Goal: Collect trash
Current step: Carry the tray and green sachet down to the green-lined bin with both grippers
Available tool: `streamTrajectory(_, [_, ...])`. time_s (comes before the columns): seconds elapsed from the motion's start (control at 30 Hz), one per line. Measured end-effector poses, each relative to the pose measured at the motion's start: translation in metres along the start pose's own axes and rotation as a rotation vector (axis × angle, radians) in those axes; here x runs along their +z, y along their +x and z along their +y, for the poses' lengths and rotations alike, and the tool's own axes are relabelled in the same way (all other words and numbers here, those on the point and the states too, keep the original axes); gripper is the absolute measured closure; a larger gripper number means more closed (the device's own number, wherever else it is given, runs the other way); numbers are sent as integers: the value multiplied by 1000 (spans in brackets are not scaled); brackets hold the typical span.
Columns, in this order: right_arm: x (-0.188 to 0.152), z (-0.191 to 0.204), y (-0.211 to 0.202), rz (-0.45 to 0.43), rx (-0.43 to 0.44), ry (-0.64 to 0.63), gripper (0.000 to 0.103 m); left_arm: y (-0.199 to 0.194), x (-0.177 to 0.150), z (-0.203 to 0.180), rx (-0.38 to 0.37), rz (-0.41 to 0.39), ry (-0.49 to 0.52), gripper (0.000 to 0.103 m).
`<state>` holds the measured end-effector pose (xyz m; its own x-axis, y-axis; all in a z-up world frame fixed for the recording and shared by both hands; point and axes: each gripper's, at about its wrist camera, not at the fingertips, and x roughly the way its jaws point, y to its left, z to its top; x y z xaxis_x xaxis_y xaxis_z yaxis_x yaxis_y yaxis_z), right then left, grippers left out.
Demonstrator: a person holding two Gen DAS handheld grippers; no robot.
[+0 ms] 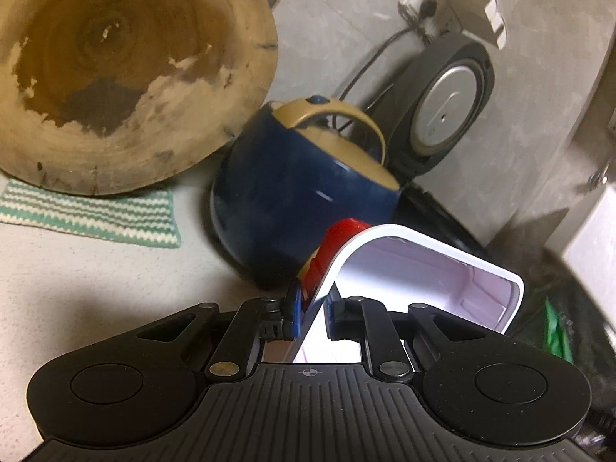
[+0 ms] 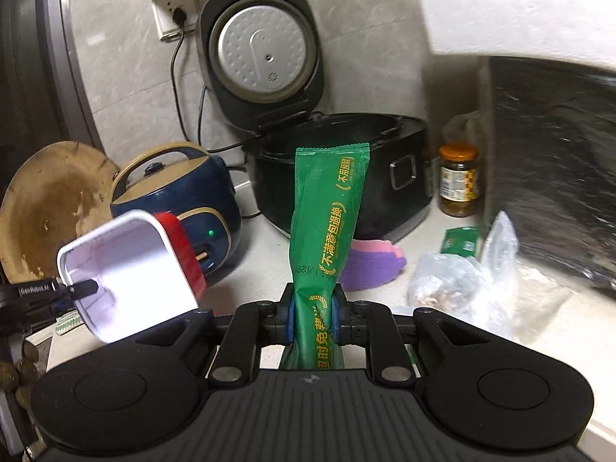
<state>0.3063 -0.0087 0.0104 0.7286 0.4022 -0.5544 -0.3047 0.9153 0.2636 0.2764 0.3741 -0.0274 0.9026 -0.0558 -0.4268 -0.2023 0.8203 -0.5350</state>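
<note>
Left gripper point(image 1: 310, 313): jaws narrow, clamped on the rim wall of a white plastic tub point(image 1: 423, 269) with a red outer band; the tub is lifted off the counter, open mouth tipped to the right of the fingers. Ahead and far left of this gripper: round wooden chopping board point(image 1: 115, 77) leaning upright, its lower edge on a green-and-white striped knitted cloth point(image 1: 96, 215). Directly ahead, just behind the tub: small blue cooker point(image 1: 300, 192) with tan handle. Ahead and to the right: black rice cooker lid point(image 1: 446, 104) raised, its metal inner plate facing out, below a white wall socket point(image 1: 435, 7). Right gripper point(image 2: 312, 317): jaws narrow, pinching a green foil sachet point(image 2: 327, 231) that stands upright between the blue pads. To its left, held up by the other gripper: the same white tub point(image 2: 131, 273). Straight ahead, behind the sachet: black rice cooker point(image 2: 385, 177) with lid open. Ahead and just right of the fingers, on the white counter point(image 2: 558, 331): purple and pink mat point(image 2: 369, 265). Further right: glass jar point(image 2: 458, 181) with orange lid, small green packet point(image 2: 460, 240), crumpled clear plastic bag point(image 2: 462, 281).
</note>
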Motion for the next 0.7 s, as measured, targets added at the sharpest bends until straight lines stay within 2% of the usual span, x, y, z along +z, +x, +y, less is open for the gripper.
streamTrajectory(0.13, [-12,0,-12,22,-59,14,87,4,6,0,-69,24,-34,88])
streamTrajectory(0.33, [-39,-8,-29,76,-143,10,87,-7,-6,-23,-166,73,-27,88])
streamTrajectory(0.6, [-76,-37,-75,96,-104,34,87,-29,-58,-79,-254,186,30,88])
streamTrajectory(0.7, [-91,-59,-87,117,-134,47,87,-26,-88,-110,-278,262,59,88])
